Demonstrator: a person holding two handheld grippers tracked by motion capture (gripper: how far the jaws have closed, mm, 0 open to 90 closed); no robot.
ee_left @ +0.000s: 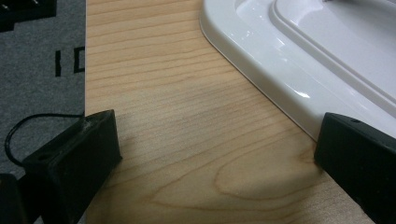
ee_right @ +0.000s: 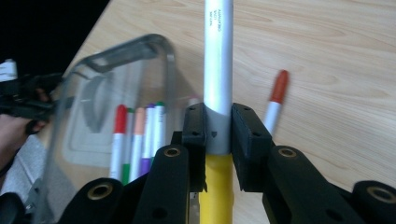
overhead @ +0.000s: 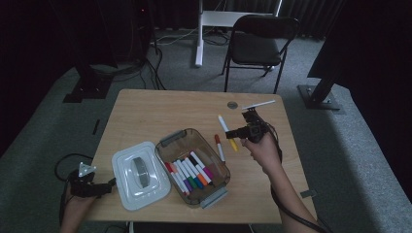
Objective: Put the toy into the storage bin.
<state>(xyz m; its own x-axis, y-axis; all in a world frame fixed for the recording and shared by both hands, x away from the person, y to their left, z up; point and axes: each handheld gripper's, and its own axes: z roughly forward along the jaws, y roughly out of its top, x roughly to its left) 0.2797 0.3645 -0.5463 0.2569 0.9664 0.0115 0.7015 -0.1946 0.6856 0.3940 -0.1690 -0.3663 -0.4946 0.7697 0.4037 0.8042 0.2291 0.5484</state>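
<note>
Between the jaws of the right tongs [ee_right: 218, 135], a yellow-capped marker [ee_right: 218, 70] is being gripped, the pads pressing on its white barrel just above the yellow cap while the barrel is pointing away from the tongs over the counter [ee_right: 336, 51]. In the high view the right tongs [overhead: 241, 132] are hanging above the counter with that marker [overhead: 226, 130] slanting out from them. Just beside them, a red-capped marker [ee_right: 275, 100] is lying flat on the wood, apart from the held one. Farther to the side of those tongs, the clear box [overhead: 167, 143] is sitting open, with a row of coloured markers [overhead: 190, 175] lying side by side in it. Beyond the box, the white lid [overhead: 124, 189] is lying flat on the counter, touching the box's side. The left tongs [ee_left: 215, 154] are standing wide open with nothing between them, hovering low over bare wood at the counter's near edge, the white lid [ee_left: 261, 60] just beside one jaw.
</note>
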